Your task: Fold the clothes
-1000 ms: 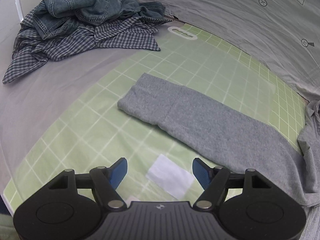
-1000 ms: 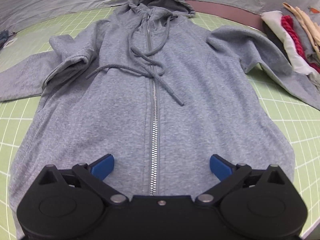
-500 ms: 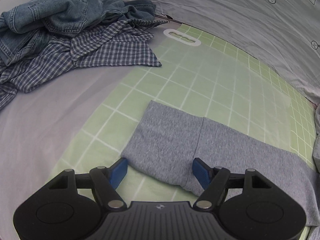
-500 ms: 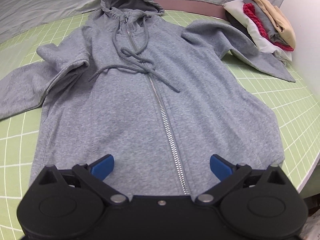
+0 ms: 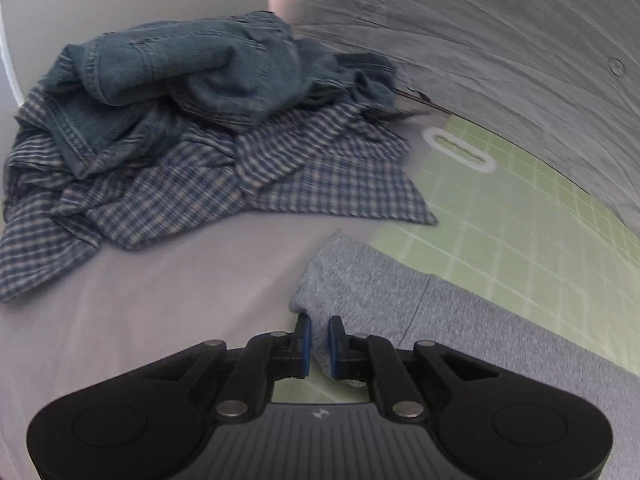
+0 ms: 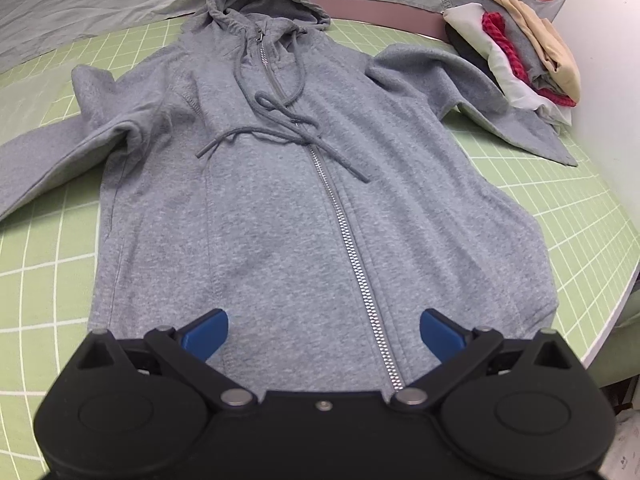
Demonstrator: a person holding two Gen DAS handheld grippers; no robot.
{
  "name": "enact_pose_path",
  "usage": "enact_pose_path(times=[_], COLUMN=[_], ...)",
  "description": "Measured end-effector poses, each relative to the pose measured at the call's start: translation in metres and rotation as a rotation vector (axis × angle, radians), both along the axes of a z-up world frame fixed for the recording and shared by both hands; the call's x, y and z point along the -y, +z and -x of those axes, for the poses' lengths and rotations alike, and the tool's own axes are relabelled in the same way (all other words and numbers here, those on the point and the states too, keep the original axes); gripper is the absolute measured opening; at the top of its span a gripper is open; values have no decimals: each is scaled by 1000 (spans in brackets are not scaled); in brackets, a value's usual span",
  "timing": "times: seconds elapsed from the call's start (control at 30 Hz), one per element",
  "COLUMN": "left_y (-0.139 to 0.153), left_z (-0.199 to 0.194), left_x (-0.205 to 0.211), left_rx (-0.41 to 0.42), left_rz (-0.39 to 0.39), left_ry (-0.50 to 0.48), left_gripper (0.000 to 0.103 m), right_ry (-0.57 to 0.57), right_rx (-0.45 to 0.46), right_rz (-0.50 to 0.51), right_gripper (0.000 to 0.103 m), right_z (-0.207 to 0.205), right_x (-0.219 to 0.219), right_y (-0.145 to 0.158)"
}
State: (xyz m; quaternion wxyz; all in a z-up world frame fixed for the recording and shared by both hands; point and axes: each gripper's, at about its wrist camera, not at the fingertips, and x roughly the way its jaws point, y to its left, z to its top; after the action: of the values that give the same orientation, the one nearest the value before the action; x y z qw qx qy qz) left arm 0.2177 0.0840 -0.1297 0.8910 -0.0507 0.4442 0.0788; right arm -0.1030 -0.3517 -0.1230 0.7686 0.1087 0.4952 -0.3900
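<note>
So the desk [image 6: 608, 216] has a green grid cutting mat [image 6: 48, 264] on it, and the grey zip hoodie [image 6: 280, 208] is laid flat on the mat, front up, hood at the far end, both sleeves spread out to the sides. Off past the mat's left end there's a heap with a denim jacket [image 5: 180, 76] on top of a blue plaid shirt [image 5: 224, 188]. Small folded stack of clothes [image 6: 524, 52] by the right sleeve. Left tongs [image 5: 319, 340] are closing, cuff of the hoodie's sleeve [image 5: 360, 296] pinched between the blue pads. Right tongs [image 6: 323, 330] are spread wide over the hem, gripping nothing.
</note>
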Motion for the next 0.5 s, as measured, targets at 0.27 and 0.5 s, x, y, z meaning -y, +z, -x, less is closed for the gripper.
enact_pose_path(times=[0.27,0.5], left_y=[15,10], left_z=[-23,2], left_x=[-55,-47], left_rx=[41,-2], left_rz=[-3,47], left_ry=[115,166], left_gripper=[10,32], right_ry=[7,5], right_rx=[7,51], right_rz=[-6,-18], right_gripper=[103,103], right_z=[-2,1], right_x=[3,12], right_y=[1,5])
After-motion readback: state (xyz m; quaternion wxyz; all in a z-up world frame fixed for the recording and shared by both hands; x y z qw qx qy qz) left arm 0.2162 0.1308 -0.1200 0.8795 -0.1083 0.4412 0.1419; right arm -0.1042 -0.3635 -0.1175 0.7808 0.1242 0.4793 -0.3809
